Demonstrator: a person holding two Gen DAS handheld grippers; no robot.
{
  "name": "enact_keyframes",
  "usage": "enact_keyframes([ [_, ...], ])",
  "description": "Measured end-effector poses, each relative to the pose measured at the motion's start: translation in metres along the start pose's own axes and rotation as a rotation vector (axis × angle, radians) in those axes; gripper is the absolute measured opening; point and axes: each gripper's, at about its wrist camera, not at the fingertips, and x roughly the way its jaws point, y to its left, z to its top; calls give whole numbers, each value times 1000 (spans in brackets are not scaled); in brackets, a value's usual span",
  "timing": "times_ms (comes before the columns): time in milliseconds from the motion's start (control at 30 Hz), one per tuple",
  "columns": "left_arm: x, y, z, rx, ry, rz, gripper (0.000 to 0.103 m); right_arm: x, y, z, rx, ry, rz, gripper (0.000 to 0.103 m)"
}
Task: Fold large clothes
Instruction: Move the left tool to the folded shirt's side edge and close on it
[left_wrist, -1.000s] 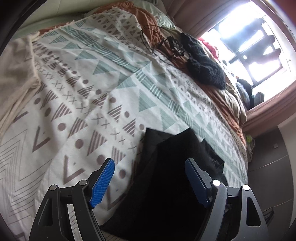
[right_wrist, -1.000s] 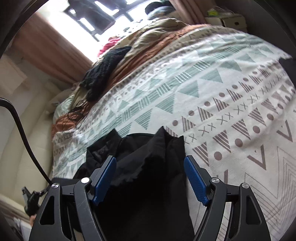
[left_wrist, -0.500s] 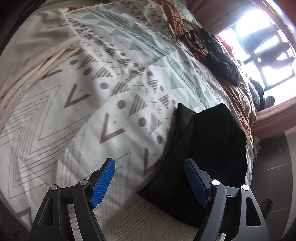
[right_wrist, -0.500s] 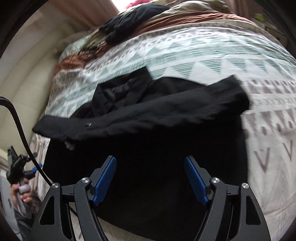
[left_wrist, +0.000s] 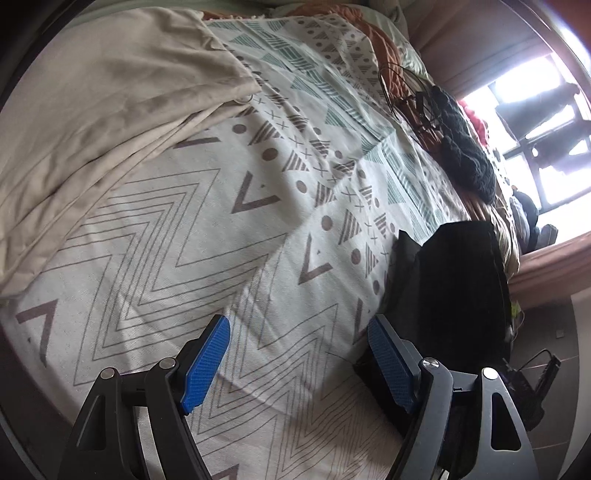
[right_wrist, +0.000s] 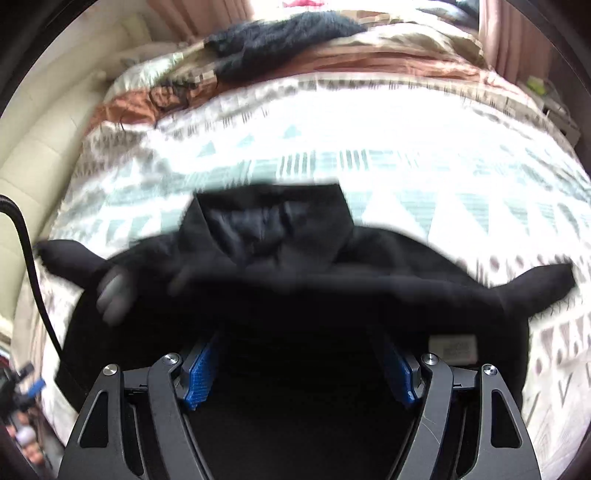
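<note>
Both claws, left (left_wrist: 297, 363) and right (right_wrist: 303, 369), stand spread and pinch nothing, since the black garment (right_wrist: 295, 288) lies flat near the bed (left_wrist: 207, 236) edge for folding.

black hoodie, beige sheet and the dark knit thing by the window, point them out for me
black hoodie (right_wrist: 280, 236): right wrist view, on its hood.
beige sheet (left_wrist: 110, 96): left wrist view, on its wrinkled middle.
dark knit garment (left_wrist: 467, 155): left wrist view, on its middle.

A home bedroom: a patterned bedspread (left_wrist: 229, 206) covers the bed beside a curtained window (left_wrist: 532, 110).
</note>
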Motion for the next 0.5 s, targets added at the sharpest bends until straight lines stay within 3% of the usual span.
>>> enact_keyframes([
  [133,6,-3,-4,6,27,-15,72,-17,4,1,-4,-37,14,76],
  [267,16,-13,-11,24,59,-47,71,-24,-4,-20,-11,-13,-7,76],
  [500,45,-27,-29,43,151,-95,66,-38,-58,-75,86,34,-77,76],
])
